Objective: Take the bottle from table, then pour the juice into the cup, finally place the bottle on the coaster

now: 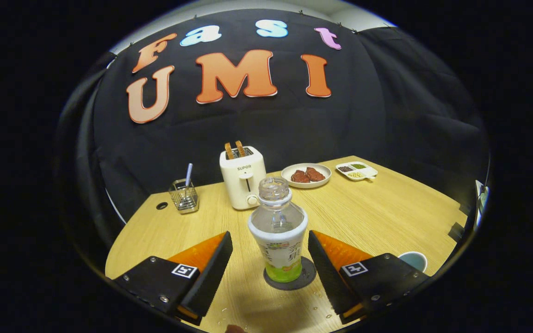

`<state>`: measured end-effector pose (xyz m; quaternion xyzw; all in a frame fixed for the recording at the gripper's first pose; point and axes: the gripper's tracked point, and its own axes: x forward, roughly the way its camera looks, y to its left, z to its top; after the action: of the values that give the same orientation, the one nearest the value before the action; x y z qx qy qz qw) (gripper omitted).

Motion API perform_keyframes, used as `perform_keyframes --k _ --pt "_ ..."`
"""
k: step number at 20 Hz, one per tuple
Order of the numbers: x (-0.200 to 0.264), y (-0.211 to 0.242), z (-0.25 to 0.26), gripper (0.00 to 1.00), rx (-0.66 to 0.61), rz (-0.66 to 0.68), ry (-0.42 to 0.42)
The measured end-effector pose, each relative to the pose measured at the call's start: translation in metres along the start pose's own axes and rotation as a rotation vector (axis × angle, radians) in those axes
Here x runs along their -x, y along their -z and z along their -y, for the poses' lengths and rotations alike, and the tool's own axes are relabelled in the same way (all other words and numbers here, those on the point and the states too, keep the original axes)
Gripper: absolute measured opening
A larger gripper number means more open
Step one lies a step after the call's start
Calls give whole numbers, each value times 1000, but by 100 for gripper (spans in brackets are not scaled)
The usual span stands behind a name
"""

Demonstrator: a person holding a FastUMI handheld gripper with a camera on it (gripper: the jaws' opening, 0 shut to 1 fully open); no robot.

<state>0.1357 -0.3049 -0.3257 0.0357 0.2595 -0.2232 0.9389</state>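
Clear plastic bottle, capless, with a white and green label wrapped round its lower half, standing upright on a dark round coaster on the light wooden table. The bottle stands between the two fingers of the gripper, which are spread wide, one to each side of it, with a visible gap between each finger and the bottle wall; neither finger touches it. Only a small amount of liquid shows at the bottle's base, behind the label; the upper body looks see-through. A few droplets lie on the tabletop just beside the coaster, near the right finger. Behind the right finger, a pale blue cup is partly hidden, so its contents cannot be judged. Beyond the bottle stands a cream two-slot toaster with two slices of toast raised in its slots. To the left of the toaster is a clear glass holder containing a striped straw. To the right of the toaster is a round pale plate bearing two dark red pieces of food, and further right a white divided dish holding small portions of grains or seeds.
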Motion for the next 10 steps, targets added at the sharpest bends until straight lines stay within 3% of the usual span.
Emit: perform_keyframes --k 10 --pt "132 -107 -56 97 80 253 -121"
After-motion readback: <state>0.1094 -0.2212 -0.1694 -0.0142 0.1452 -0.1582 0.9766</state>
